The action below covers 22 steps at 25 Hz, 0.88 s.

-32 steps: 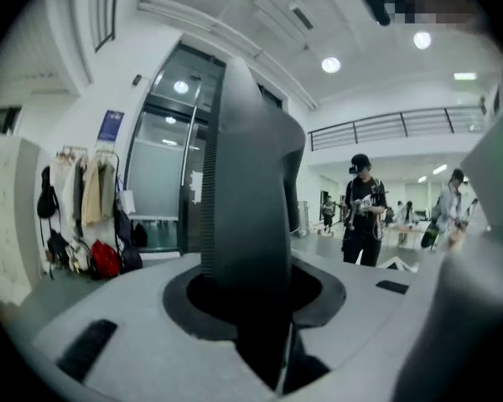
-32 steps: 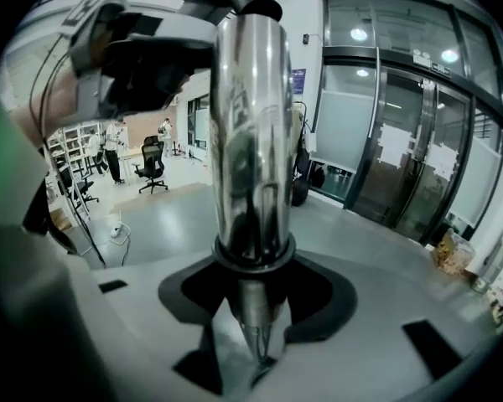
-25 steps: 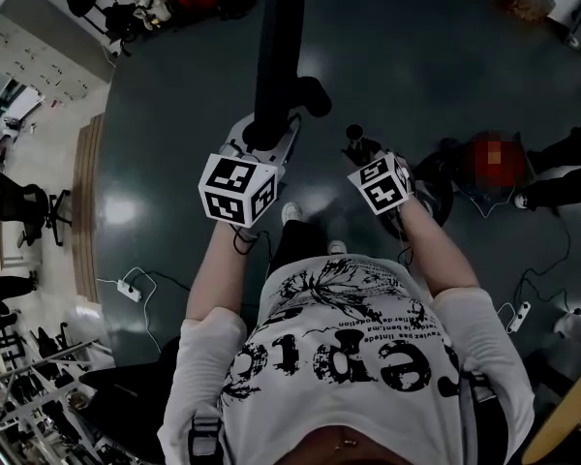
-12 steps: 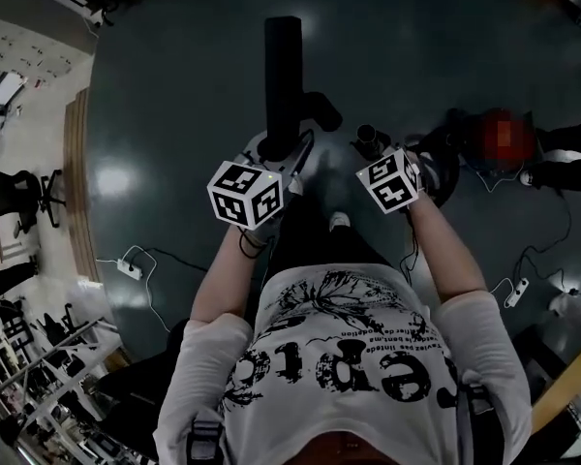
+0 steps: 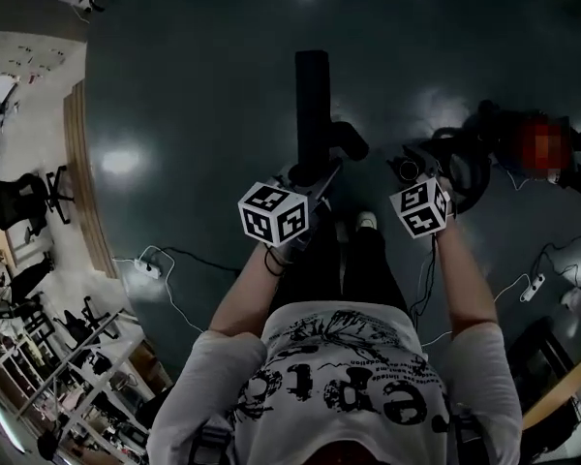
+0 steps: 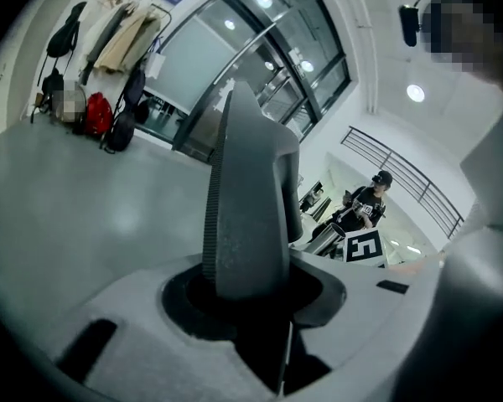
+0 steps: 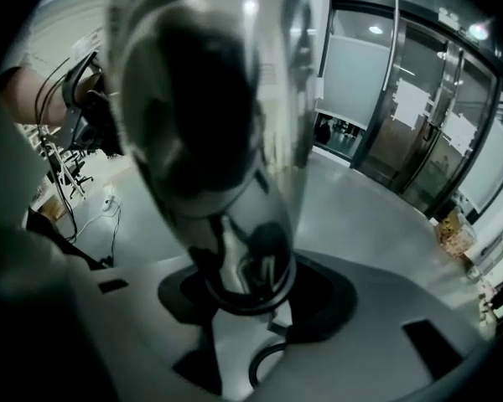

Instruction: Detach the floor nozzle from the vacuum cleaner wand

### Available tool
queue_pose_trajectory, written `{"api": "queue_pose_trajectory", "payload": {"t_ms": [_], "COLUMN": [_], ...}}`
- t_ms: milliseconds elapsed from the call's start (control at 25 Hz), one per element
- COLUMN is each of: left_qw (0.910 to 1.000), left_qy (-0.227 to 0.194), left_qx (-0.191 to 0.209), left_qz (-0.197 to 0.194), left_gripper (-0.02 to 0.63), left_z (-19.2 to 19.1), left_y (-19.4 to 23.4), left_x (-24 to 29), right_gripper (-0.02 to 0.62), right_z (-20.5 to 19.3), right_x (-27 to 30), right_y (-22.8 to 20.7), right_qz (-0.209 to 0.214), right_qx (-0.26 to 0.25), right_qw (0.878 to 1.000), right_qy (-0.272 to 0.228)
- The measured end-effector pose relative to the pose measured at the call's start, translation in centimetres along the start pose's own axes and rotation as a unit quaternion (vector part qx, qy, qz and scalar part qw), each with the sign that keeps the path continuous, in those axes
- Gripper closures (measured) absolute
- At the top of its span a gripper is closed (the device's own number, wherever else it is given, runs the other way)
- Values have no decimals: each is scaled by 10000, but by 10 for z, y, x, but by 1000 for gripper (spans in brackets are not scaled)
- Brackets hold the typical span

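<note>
In the head view the black floor nozzle [image 5: 311, 105] hangs over the dark floor, its long bar pointing away from me. My left gripper [image 5: 306, 178] is shut on the nozzle's base. In the left gripper view the nozzle's dark grey body [image 6: 247, 208] stands up between the jaws of the left gripper [image 6: 253, 287]. My right gripper [image 5: 412, 174] is shut on the shiny metal wand [image 5: 405, 169], whose open end faces up. In the right gripper view the wand [image 7: 210, 99] fills the picture above the right gripper [image 7: 247, 290]. Nozzle and wand are apart, side by side.
The vacuum's dark body and hose [image 5: 473, 158] lie on the floor right of the wand. Power strips with cables lie at the left [image 5: 147, 264] and at the right [image 5: 535, 287]. My feet [image 5: 366, 223] are below the grippers. Office chairs [image 5: 19, 197] stand at the far left.
Both hands have sunk toward the floor, each still gripping its part. The nozzle has rolled in the left gripper's hold and now points straighter away from me.
</note>
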<state>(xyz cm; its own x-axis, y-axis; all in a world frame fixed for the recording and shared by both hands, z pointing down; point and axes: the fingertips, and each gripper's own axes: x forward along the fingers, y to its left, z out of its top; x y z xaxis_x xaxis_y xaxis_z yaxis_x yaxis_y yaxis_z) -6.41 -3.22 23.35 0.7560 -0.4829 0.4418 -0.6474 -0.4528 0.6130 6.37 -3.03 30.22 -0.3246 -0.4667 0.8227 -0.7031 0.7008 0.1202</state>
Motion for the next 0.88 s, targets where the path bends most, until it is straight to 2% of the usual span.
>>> {"api": "queue_pose_trajectory", "payload": {"t_ms": [80, 320, 520, 680, 880], "left_qw": [9998, 9994, 9987, 9963, 9938], "left_qy": [153, 321, 440, 595, 583], "left_qx": [-113, -85, 240, 616, 864], "left_qz": [-75, -15, 30, 108, 385], "left_gripper": [477, 477, 477, 477, 477], "left_z": [-8, -42, -101, -149, -200], "left_y": [26, 121, 199, 280, 378], "left_x": [22, 88, 145, 189, 249], "right_gripper": [411, 411, 411, 413, 414], "right_z": [-7, -33, -68, -102, -138], "right_x": [30, 138, 230, 314, 420], "right_y": [-8, -15, -10, -2, -8], "right_qz": [27, 109, 204, 215, 215], "right_qx": [3, -133, -329, -453, -464], "right_qw": [10000, 9998, 9991, 9984, 9978], "right_qy": [-3, -31, -153, -271, -414]}}
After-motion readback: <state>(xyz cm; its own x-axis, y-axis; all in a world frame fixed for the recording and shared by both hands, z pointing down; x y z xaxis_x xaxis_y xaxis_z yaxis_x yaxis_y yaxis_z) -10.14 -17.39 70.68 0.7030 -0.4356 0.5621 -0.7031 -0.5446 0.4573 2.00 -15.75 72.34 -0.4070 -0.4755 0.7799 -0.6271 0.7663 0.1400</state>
